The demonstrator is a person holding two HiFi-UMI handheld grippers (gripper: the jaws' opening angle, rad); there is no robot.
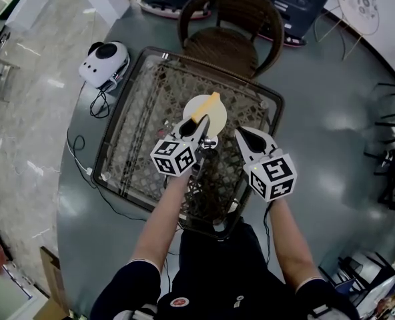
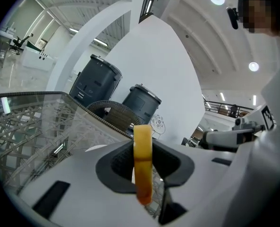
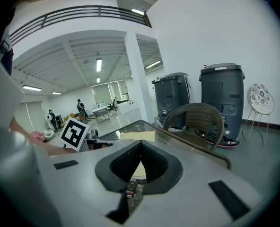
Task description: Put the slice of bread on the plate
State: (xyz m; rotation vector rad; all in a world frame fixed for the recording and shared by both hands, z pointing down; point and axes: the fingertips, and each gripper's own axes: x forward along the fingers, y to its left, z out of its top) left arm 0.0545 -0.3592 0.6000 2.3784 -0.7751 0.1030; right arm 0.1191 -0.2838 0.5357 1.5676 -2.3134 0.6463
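Left gripper (image 1: 197, 129) was clamped on the slice of bread (image 2: 143, 161) by one edge, right over the plate (image 1: 217, 121); right gripper (image 3: 139, 148) was closed on nothing. Bread looked light and squishy, so I'd say a gentle pinch was plenty.

You stand over a glass-topped wicker table (image 1: 115, 122) with a wicker chair (image 1: 229, 42) at its far side. The grey floor (image 1: 331, 132) shines around you. A white device (image 1: 105, 63) sits near the table's far left corner, beside a looping black cable (image 1: 77, 145). Ahead, two dark grey bins (image 3: 221, 96) stand against a white wall (image 3: 253, 41).
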